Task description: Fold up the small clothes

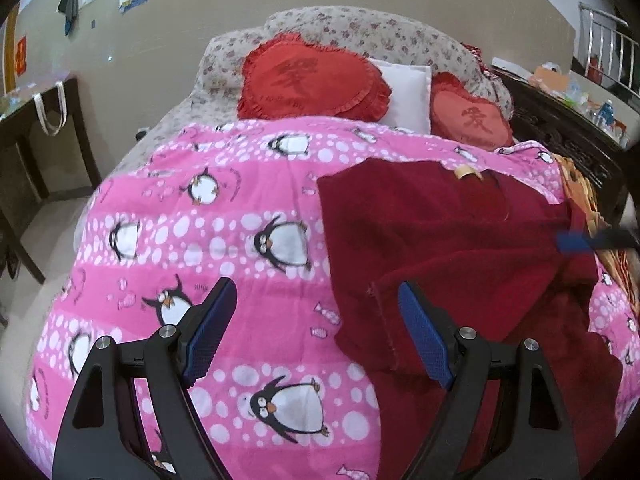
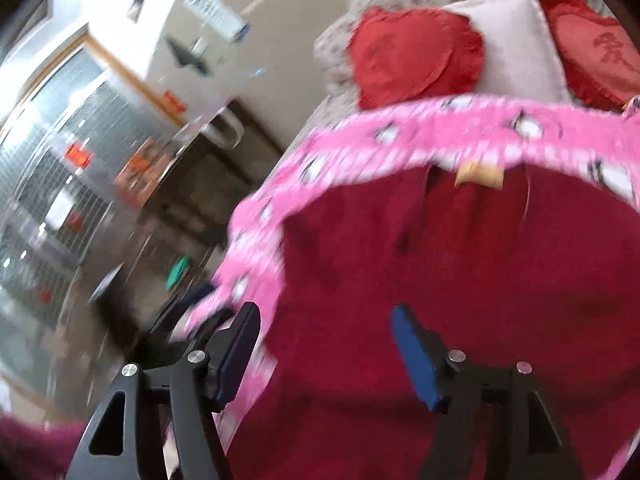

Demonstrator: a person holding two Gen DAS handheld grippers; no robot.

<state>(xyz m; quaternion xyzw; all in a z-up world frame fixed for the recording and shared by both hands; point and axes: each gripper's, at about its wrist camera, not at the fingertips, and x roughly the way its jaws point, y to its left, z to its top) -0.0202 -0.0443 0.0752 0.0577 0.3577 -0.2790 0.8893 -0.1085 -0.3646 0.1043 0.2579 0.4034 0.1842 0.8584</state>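
A dark red, plush-textured garment (image 1: 452,248) is laid flat on a pink fleece blanket printed with penguins and white dots (image 1: 224,240), which is spread over the bed. In the left wrist view the garment is seen on the right half of the blanket. Its long axis is run from the near edge of the bed toward the far pillows, with a small tan label (image 1: 468,172) at its far end, so the neck end is pointed away. A near portion is seen folded over, with a stitched hem edge (image 1: 384,328) exposed along the left side; the pile is deep crimson and unpatterned.

The left gripper (image 1: 316,336) is held over the garment's near left edge with its blue-padded fingers (image 1: 424,340) released and spread wide, nothing gripped. The right gripper (image 2: 324,352) is seen in a motion-blurred view, its fingers parted over the red cloth with nothing clamped between them.

Beyond the blanket, two red heart-shaped frilled cushions (image 1: 316,80) and a white pillow (image 1: 408,92) are propped against a floral-covered headboard (image 1: 360,28).
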